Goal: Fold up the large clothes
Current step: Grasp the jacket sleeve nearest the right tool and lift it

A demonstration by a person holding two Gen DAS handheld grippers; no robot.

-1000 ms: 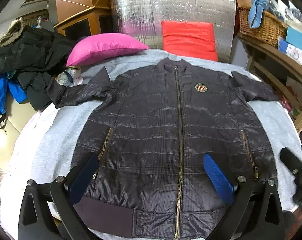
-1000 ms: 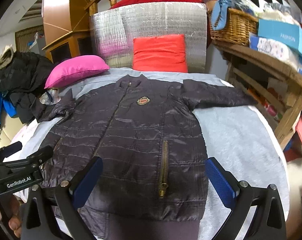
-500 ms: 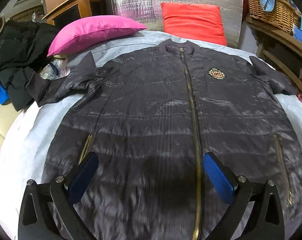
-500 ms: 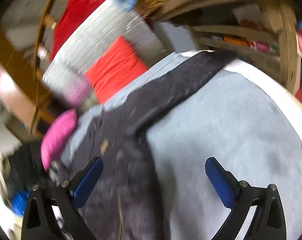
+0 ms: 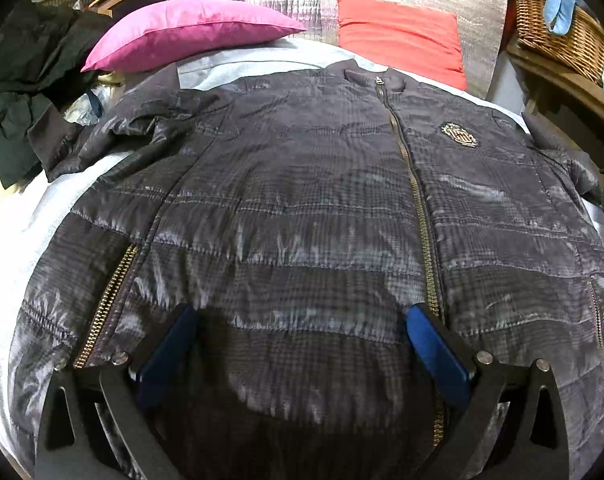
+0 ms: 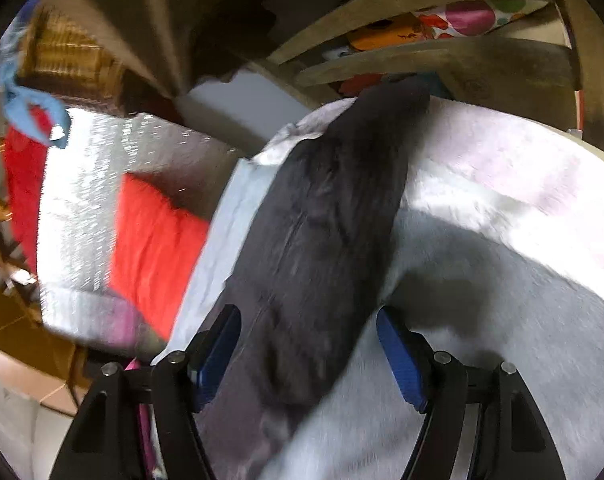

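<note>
Right hand-held gripper (image 6: 308, 344), jaws wide, is straddling the jacket (image 5: 322, 220) sleeve (image 6: 330, 216) near the bed (image 6: 502, 280) edge; a shallow pinch risks slippery fabric sliding free. Left hand-held gripper (image 5: 300, 332) is hovering wide over the hem.

A dark charcoal faint-check jacket (image 5: 302, 208) with brass zips, by magenta pillow (image 5: 190, 32) and red cushion (image 5: 402, 36).

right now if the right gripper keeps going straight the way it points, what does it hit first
Most likely the jacket sleeve: the right gripper is open with the sleeve lying between its fingers and running ahead along its line. The view is motion-blurred, so the height above the fabric is unclear.
</note>
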